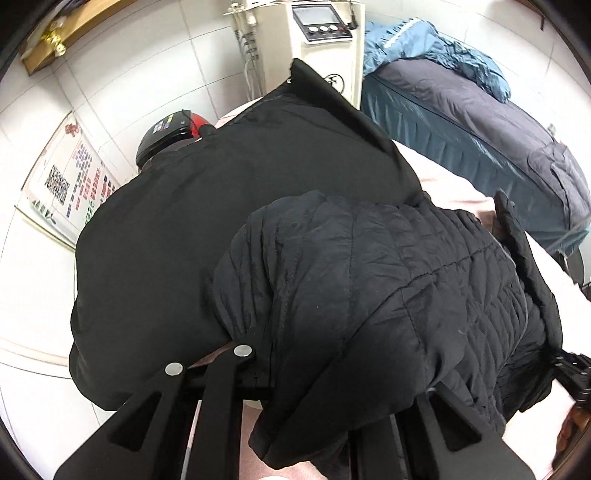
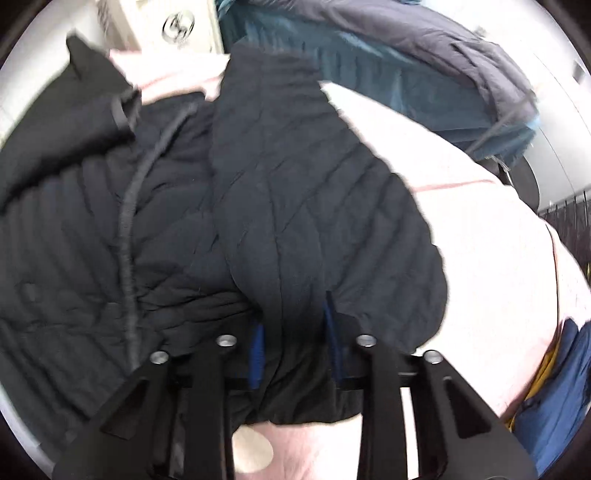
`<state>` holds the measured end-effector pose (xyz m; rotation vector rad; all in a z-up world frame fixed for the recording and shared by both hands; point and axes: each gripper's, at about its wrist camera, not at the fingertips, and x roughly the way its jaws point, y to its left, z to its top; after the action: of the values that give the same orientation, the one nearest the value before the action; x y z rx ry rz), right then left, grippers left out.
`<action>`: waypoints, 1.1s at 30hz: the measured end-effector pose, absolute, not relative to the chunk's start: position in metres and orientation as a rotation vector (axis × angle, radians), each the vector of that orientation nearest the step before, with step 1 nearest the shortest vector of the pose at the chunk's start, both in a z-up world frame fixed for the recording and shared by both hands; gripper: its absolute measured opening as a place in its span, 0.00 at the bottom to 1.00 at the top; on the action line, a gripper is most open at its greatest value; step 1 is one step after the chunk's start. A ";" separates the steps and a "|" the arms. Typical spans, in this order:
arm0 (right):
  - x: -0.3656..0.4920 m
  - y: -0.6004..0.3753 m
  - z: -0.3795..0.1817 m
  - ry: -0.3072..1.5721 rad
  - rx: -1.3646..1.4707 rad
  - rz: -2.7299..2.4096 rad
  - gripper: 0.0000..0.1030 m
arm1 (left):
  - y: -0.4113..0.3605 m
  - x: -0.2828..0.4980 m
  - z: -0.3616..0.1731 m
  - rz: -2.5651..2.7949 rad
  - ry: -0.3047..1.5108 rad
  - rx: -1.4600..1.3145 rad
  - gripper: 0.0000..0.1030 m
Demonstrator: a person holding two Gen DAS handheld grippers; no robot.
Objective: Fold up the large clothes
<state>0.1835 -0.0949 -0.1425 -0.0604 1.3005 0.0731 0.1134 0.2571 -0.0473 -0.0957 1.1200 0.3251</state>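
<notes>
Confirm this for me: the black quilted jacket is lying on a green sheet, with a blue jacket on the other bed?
Not quite: the sheet under the black quilted jacket is pale pink, not green, as the right wrist view shows. The blue jacket does lie on the other bed.

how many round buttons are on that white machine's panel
3, in a row under the screen on the white machine: left button, middle, right. More may be hidden.

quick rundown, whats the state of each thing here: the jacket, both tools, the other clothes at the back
black jacket: on the pink sheet, quilted lining showing, partly folded over
left tool: shut on the black jacket
right tool: fabric between its blue pads, grip unclear
blue jacket: crumpled on the far bed
machine: upright by the wall
</notes>
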 end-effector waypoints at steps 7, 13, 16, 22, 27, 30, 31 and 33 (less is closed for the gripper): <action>0.146 -0.210 -0.092 1.202 0.143 -0.142 0.07 | 0.235 0.126 -0.037 0.288 1.110 -0.090 0.11; 0.118 -0.308 -0.036 1.046 0.245 -0.344 0.05 | 0.208 0.146 -0.013 0.187 1.054 -0.104 0.11; 0.104 -0.344 0.003 0.935 0.225 -0.455 0.05 | 0.181 0.164 0.001 0.071 1.040 -0.132 0.12; 0.084 -0.429 0.015 0.915 0.421 -0.537 0.13 | 0.125 0.209 -0.015 -0.011 1.003 -0.096 0.18; 0.051 -0.455 -0.022 1.042 0.468 -0.589 0.66 | 0.106 0.239 -0.061 0.027 1.153 -0.091 0.62; 0.019 -0.446 -0.039 1.049 0.481 -0.564 0.78 | 0.113 0.226 -0.066 -0.003 1.126 -0.125 0.86; 0.012 -0.440 -0.044 1.050 0.483 -0.542 0.78 | 0.119 0.219 -0.066 -0.003 1.113 -0.122 0.89; -0.003 -0.425 -0.047 1.036 0.446 -0.520 0.78 | 0.131 0.209 -0.063 -0.005 1.103 -0.129 0.90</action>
<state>-0.0033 -0.4248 -0.0469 0.4457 1.0363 -0.5203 0.2089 0.1311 -0.0629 -0.1294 1.1032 -0.0050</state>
